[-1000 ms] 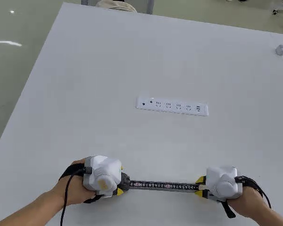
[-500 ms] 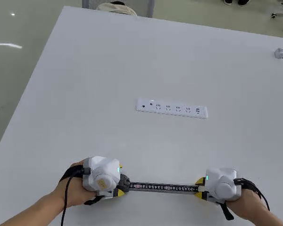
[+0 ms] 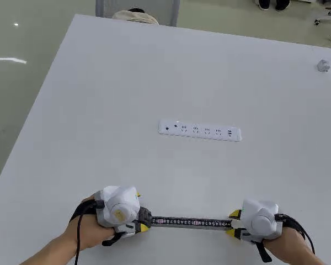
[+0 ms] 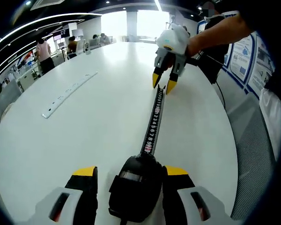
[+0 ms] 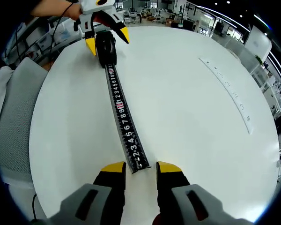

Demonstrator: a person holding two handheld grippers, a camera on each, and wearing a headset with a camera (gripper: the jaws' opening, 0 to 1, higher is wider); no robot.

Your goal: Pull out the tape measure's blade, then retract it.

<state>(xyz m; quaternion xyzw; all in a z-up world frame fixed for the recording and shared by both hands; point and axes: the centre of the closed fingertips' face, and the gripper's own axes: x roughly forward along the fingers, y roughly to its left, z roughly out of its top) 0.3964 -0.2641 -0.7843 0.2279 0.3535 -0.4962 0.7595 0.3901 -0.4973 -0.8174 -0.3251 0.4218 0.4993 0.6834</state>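
- I take the power strip point(image 3: 200, 131) as my landmark; it lies flat in the middle of the white bench point(image 3: 127, 83).
- The tape measure point(image 3: 146, 217) sits on my side of the power strip, well apart from it, near the bench edge closest to me.
- Its black case point(image 4: 136, 187) is toward the strip's left end. The blade point(image 3: 192, 222) is pulled out and runs roughly parallel to the strip, toward its right end.
- The blade is dark with pale numerals, which read clearly in the right gripper view. I cannot tell whether it rests on the bench or hangs just above it.
- The left claw point(image 4: 130, 171) has the case between its yellow-tipped jaws. The case presses against one jaw, but a sliver of bench shows beside the other. I cannot tell whether the case is truly clamped.
- The right claw point(image 5: 141, 168) has its jaws a little apart. The blade's end lies between the tips with a narrow gap on each side, so it is not pinched.
- In the left gripper view, the right claw faces mine at the far end of the blade.
- A small crumpled white scrap point(image 3: 322, 65) lies beyond the power strip, well off to its right, near the bench's far edge.
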